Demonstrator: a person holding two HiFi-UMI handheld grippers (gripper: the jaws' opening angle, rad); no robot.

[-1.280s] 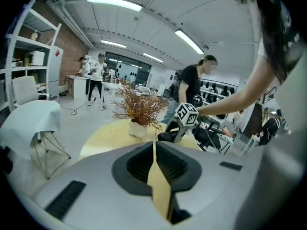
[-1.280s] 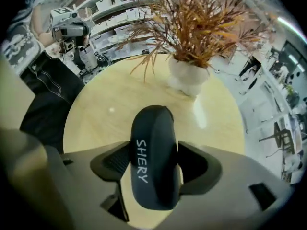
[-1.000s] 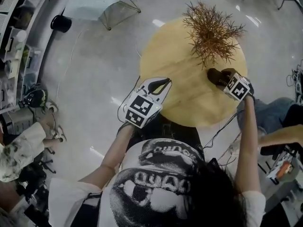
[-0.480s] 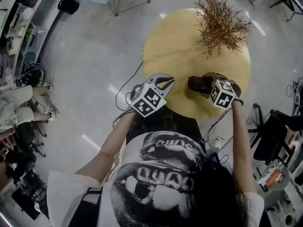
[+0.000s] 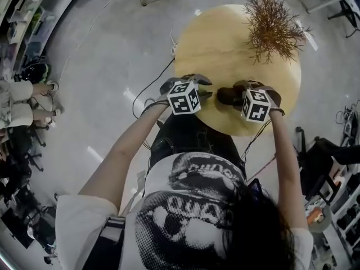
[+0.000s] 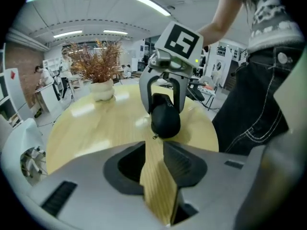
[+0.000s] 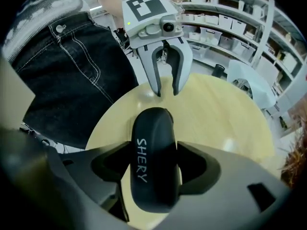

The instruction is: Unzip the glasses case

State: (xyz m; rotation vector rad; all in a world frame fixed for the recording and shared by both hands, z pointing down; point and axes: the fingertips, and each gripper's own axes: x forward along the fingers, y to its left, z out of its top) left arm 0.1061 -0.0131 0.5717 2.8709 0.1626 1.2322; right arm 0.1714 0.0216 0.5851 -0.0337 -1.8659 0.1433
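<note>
Jaws of the right gripper (image 7: 154, 169) clamp the black glasses case (image 7: 152, 128); those of the left gripper (image 6: 154, 159) are opening, empty, facing a zipper pull (image 6: 154, 137) only its view shows.

Bright, even light comes from ceiling strip lights (image 6: 151, 5) overhead. Soft glare patches sit on my table (image 6: 91, 114) and the glossy floor (image 5: 107, 66). Every view bows at its edges, corners dark; shadows faint.
</note>
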